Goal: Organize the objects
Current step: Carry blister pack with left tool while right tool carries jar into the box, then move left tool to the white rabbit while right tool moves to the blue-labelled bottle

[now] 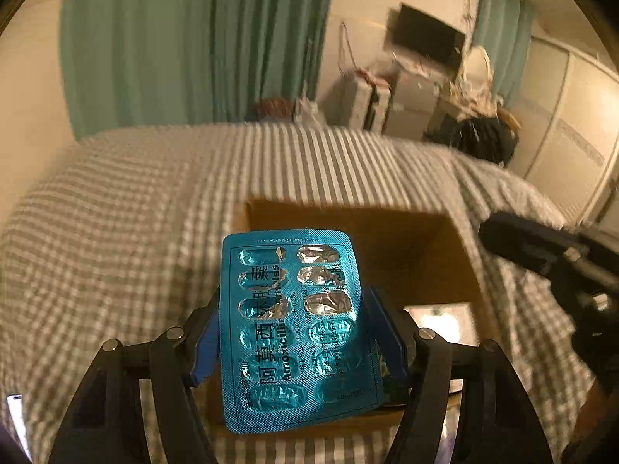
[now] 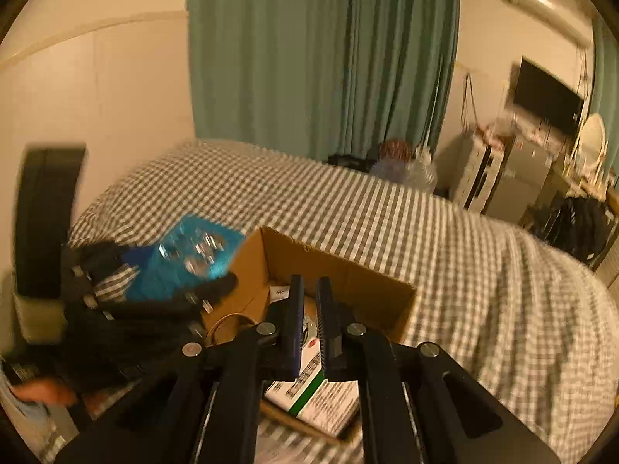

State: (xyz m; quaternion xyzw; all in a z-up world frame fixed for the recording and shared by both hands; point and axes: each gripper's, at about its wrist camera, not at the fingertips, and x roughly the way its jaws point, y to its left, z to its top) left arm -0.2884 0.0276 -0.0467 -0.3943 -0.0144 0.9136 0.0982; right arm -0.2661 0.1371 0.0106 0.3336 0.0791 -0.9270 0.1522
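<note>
My left gripper is shut on a blue blister pack of pills, held upright just above the near edge of an open cardboard box on the bed. Several of its top pockets are burst. In the right wrist view the blister pack and the left gripper sit at the box's left rim. My right gripper is shut and empty, above the box. Inside the box lie a white and green carton and a round object.
The box stands on a bed with a grey checked cover. Green curtains hang behind it. A wall TV, a fridge and cluttered furniture stand at the far right. A wall runs along the bed's left side.
</note>
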